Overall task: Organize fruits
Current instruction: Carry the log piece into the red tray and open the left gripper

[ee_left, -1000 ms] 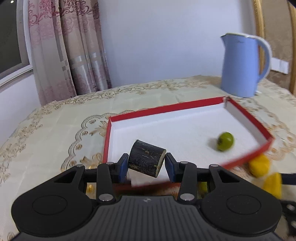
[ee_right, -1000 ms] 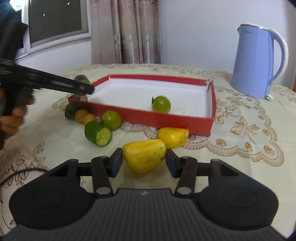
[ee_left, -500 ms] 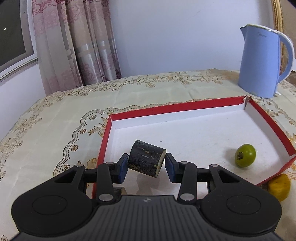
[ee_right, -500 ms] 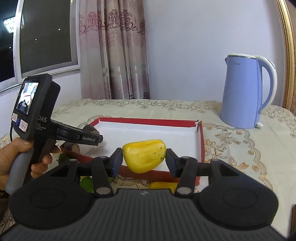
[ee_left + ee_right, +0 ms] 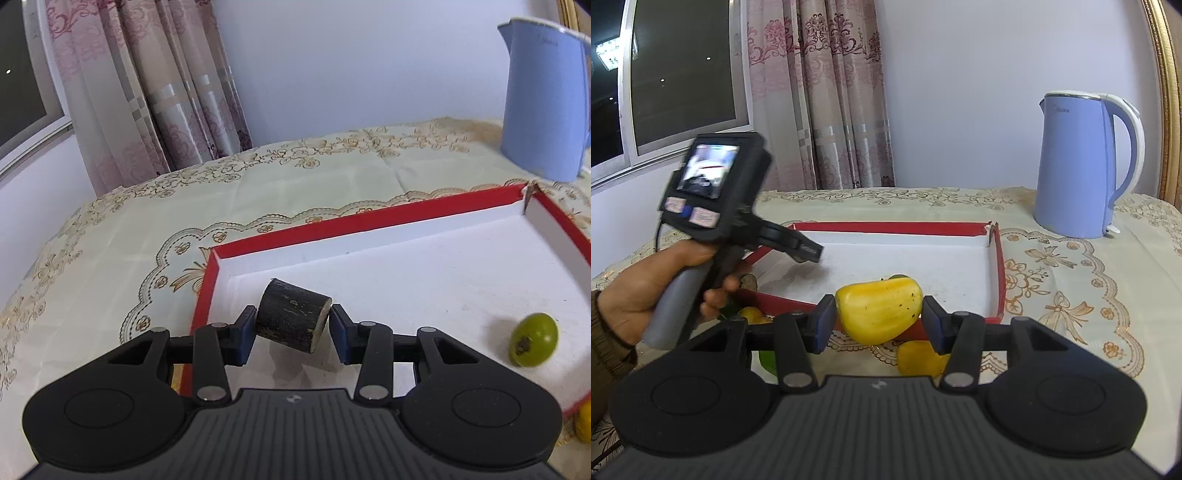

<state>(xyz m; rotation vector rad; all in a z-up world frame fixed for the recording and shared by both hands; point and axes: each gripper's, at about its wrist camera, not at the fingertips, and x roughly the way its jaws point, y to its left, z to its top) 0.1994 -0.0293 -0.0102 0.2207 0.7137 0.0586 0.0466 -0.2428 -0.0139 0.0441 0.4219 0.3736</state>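
Observation:
My left gripper is shut on a dark cylindrical fruit piece and holds it over the near left corner of the red tray with a white floor. A small green fruit lies inside the tray at the right. My right gripper is shut on a yellow fruit and holds it above the tray's near rim. The left gripper also shows in the right wrist view, held by a hand over the tray's left side.
A blue kettle stands on the patterned tablecloth behind and right of the tray. Another yellow fruit and green pieces lie on the cloth in front of the tray. Curtains and a window are behind the table.
My left gripper moved farther over the tray with the dark piece. My right gripper lifted the yellow fruit off the cloth and holds it higher, near the tray's front rim.

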